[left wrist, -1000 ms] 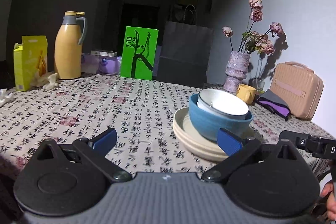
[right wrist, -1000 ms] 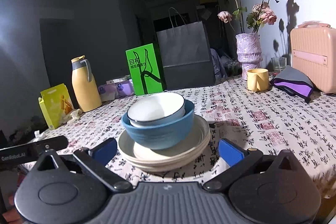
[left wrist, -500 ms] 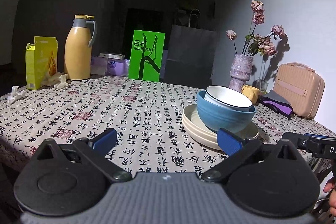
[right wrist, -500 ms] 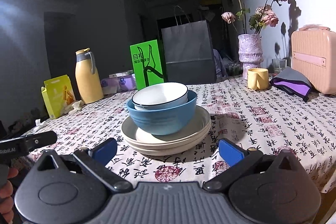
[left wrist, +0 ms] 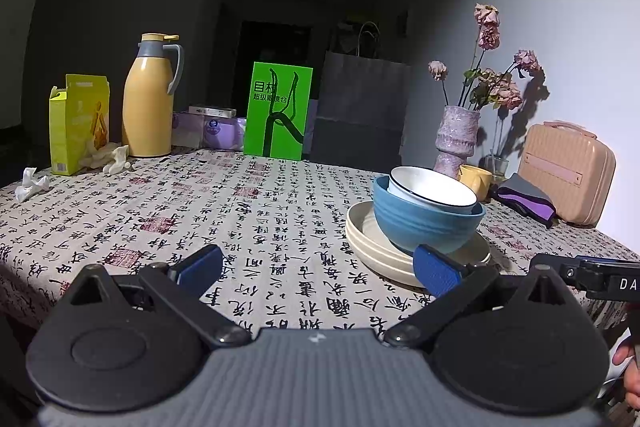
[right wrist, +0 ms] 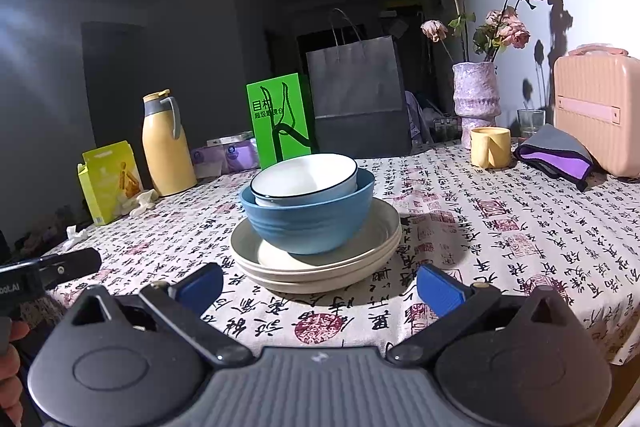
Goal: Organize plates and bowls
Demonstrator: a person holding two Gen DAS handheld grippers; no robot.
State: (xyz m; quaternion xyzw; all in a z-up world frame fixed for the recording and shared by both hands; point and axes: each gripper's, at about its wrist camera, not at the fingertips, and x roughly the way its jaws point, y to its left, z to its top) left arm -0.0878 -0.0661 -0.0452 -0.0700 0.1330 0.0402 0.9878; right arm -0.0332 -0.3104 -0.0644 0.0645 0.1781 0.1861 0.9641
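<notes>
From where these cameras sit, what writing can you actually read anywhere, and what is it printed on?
"目村": large characters on the green box.
Smaller line beneath it on that box: too blurred to read surely.
"DA": cut-off white letters on the other gripper's black bar, left wrist view.
"ooLAI": cut-off letters on the black bar at the left edge, right wrist view.
Tablecloth: printed calligraphy and red seals, too distorted to read.
Yellow carton, purple packs: too small.

A dim home dining room: ahead of the jaws, a tablecloth (right wrist: 500,227) printed with characters carries a flask (left wrist: 147,99), a vase (right wrist: 476,99) of dried flowers, and stacked bowls (right wrist: 308,211).
</notes>
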